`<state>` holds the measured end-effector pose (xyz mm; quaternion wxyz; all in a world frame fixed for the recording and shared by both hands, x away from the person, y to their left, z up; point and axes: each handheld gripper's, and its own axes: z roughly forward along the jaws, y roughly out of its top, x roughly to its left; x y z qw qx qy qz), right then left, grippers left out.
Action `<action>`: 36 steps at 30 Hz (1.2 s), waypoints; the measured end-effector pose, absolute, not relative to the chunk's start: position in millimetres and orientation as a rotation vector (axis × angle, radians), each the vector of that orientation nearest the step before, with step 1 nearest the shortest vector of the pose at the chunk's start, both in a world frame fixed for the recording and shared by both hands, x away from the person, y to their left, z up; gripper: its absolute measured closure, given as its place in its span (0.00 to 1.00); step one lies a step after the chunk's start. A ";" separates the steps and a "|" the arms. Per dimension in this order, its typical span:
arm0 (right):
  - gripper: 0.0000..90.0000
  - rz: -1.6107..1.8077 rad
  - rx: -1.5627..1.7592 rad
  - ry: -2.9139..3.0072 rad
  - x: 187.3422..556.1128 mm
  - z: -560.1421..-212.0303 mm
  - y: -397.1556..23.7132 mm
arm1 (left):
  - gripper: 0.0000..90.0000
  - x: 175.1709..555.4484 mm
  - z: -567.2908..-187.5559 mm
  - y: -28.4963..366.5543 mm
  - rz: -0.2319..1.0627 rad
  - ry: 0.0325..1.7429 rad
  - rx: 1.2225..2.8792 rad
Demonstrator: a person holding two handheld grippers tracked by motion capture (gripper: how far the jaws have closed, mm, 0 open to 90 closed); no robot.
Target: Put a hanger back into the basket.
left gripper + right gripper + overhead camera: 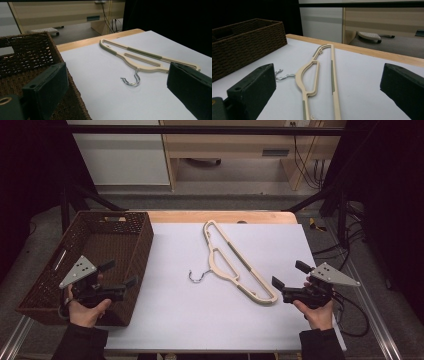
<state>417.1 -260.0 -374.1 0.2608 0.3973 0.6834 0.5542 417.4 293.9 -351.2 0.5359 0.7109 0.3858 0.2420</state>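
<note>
Apparently nothing is begun: the cream plastic hanger (235, 262) lies flat mid-table on the white sheet (175, 320), untouched. The wicker basket (135, 265) sits empty. Left gripper (120, 274) and right gripper (290, 275) hover, jaws apart, holding nothing.

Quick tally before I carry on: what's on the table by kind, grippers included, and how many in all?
Hanger, beige with a metal hook, lying flat on the white sheet: 1
Wicker basket, dark brown, at the table's left side: 1
Grippers, both with jaws open and holding nothing: 2, the left gripper and the right gripper
Total: 4
</note>
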 end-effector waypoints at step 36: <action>0.18 1.250 1.009 2.239 466.0 -390.9 -185.2 | 0.04 419.1 -350.9 299.7 0.601 0.931 1.695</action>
